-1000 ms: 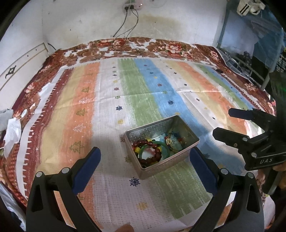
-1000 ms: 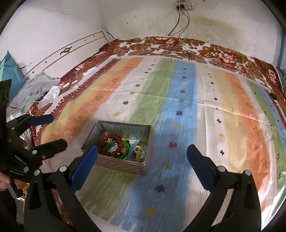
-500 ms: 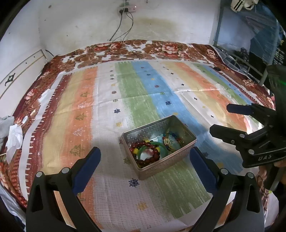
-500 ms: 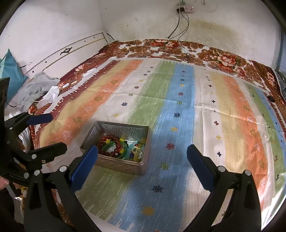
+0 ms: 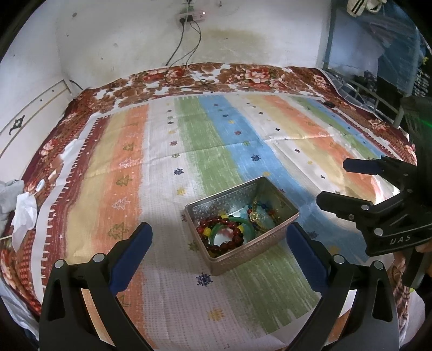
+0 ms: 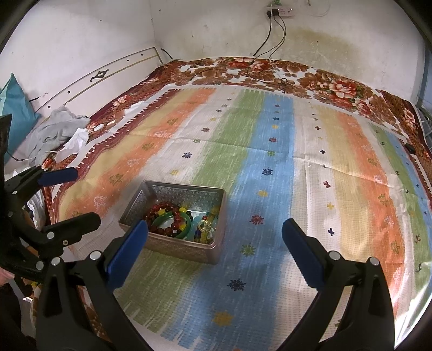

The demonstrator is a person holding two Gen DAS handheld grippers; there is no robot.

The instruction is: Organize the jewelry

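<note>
An open silver tin box [image 5: 280, 241] [image 6: 189, 247] sits on the striped cloth. Inside lie a red bead bracelet [image 5: 232, 244] [image 6: 162, 209], a green bangle [image 5: 244, 225] [image 6: 167, 217] and a gold and blue bead piece [image 5: 259, 214] [image 6: 205, 226]. My left gripper [image 5: 218, 243] is open and empty, held above the cloth just before the box. My right gripper [image 6: 214, 237] is open and empty, to the right of the box. Each gripper shows in the other's view, the right one [image 5: 334, 183] and the left one [image 6: 83, 193].
A striped cloth [image 5: 210, 140] [image 6: 270, 151] covers a floral bedspread [image 5: 243, 75]. Grey clothes and white tissue [image 6: 59, 129] lie at the left edge. A power strip with cables [image 6: 278, 12] hangs on the back wall. A metal rack [image 5: 378, 89] stands at the right.
Both grippers have tilted up and drawn back a little, so the box sits lower in both views. Both stay open and empty. The box has not moved.
</note>
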